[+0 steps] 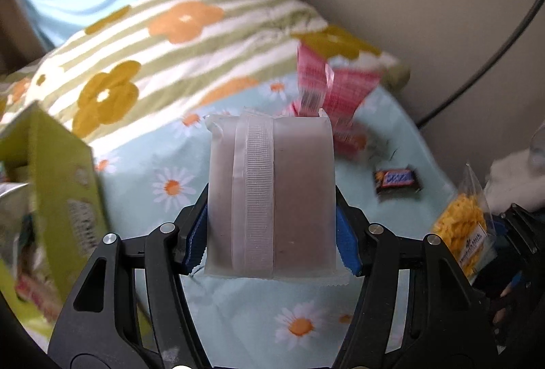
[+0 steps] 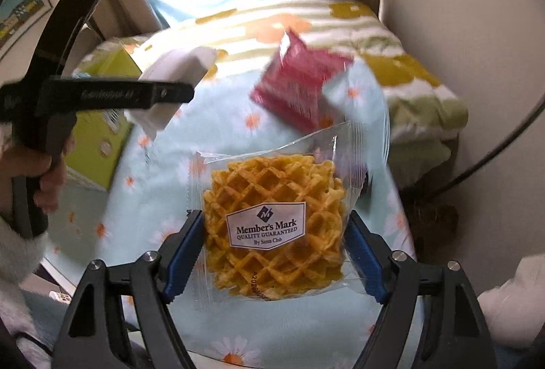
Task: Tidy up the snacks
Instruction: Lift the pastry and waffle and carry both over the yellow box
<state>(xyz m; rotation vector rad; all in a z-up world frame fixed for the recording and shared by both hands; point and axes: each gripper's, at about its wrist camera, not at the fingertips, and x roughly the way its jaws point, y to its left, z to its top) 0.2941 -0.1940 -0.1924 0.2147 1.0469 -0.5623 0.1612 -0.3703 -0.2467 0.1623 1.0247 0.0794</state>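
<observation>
Left wrist view: left gripper clamped on a pale pouch, blue pads pressed to both its edges, pouch held upright above the daisy cloth. Pink packets beyond it; chocolate bar on cloth at right; green box at left; waffle pack at far right.

Right wrist view: right gripper clamped on waffle pack, held clear of cloth. Left gripper with pouch upper left. Pink packet behind.
</observation>
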